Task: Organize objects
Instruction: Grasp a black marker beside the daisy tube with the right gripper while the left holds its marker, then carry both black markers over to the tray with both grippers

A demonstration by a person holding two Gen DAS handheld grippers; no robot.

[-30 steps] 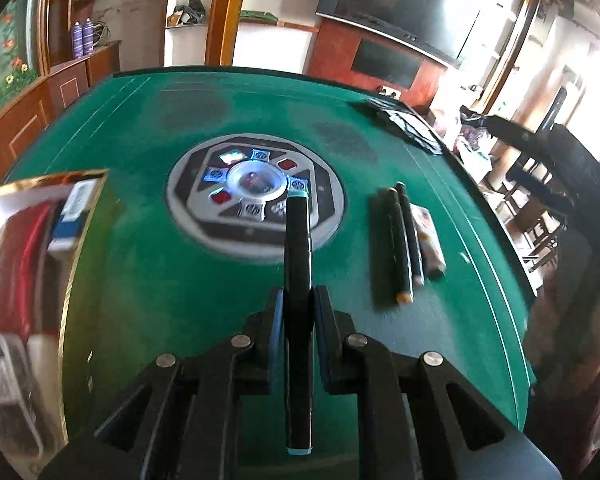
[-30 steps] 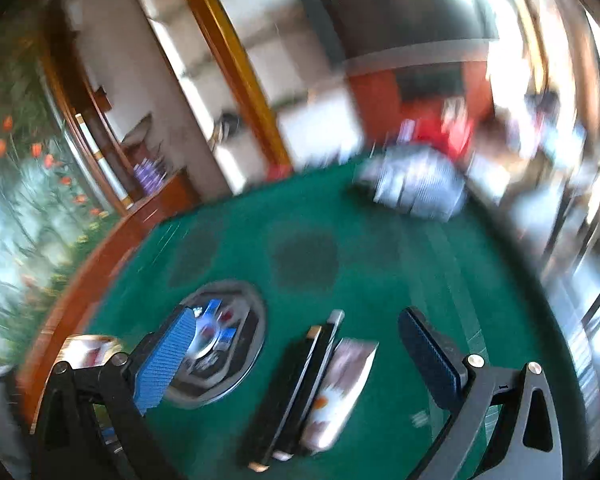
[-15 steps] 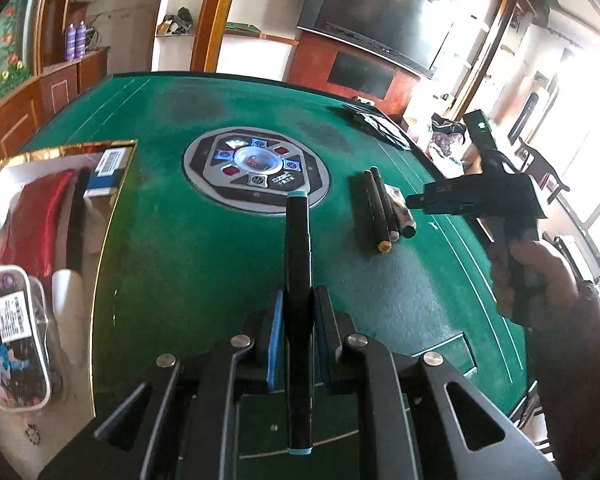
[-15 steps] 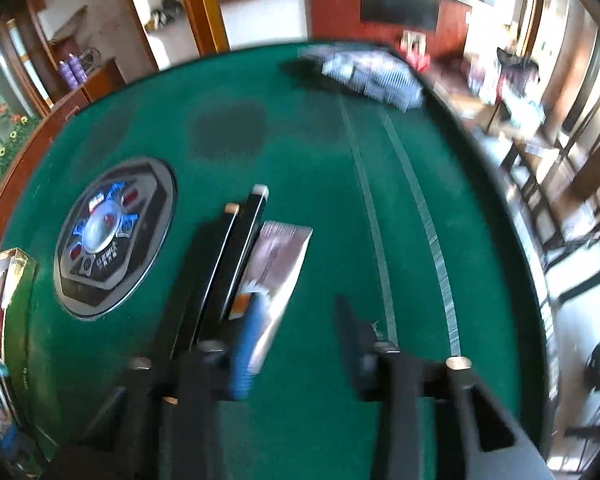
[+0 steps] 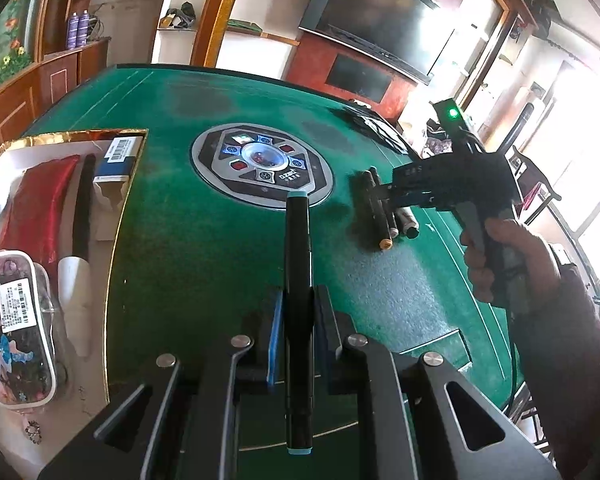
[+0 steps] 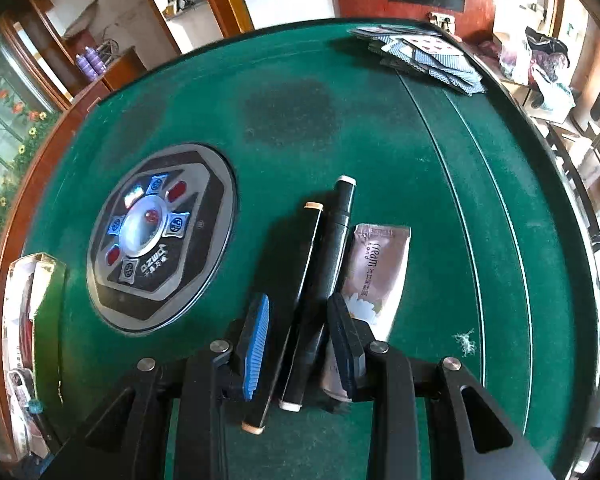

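Left gripper [image 5: 296, 336] is clamped on a black teal-capped marker [image 5: 298, 280], carried lengthwise over the green table [image 5: 204, 248], likely bound for the open box [image 5: 60, 148] at the table's left edge, where a red pouch [image 5: 40, 204] already lies. Right gripper [image 6: 300, 340] has just been closing and straddles two black markers [image 6: 320, 264] lying side by side, jaws apart, pads not visibly pressing. A hand cream tube [image 6: 380, 276] lies touching them toward the right edge.
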